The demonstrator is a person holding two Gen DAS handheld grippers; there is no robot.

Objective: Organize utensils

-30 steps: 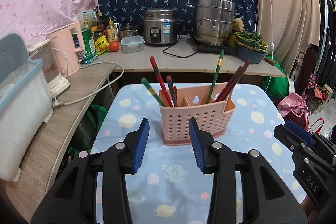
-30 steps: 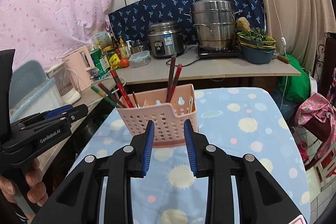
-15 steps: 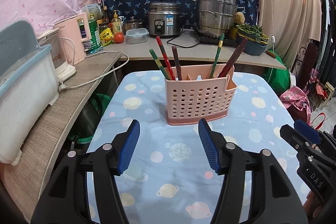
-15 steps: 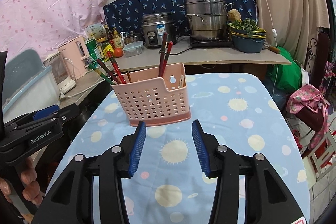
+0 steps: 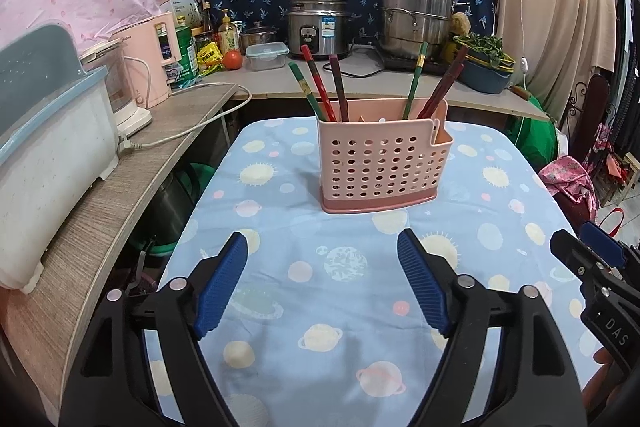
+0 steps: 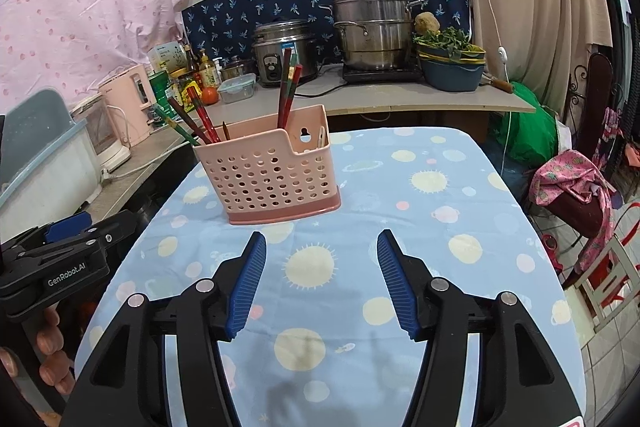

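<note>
Left wrist view has your left gripper (image 5: 322, 283) opening, jaws empty; same for the right gripper (image 6: 321, 281). Pink caddy (image 5: 382, 163) sits mid-surface (image 5: 320, 307), chopsticks (image 5: 320, 85) inside. Honestly, you'd do best grabbing one stick near its top.

The left claw (image 6: 60, 263) reads "GenRobot.AI" on its side, and the right claw (image 5: 600, 291) reads "DAS".

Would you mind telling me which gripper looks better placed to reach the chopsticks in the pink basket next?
Probably the left gripper: its opening, empty jaws face the pink basket almost squarely, with chopsticks ahead. In the right gripper's view, the basket sits off to the left.
</note>
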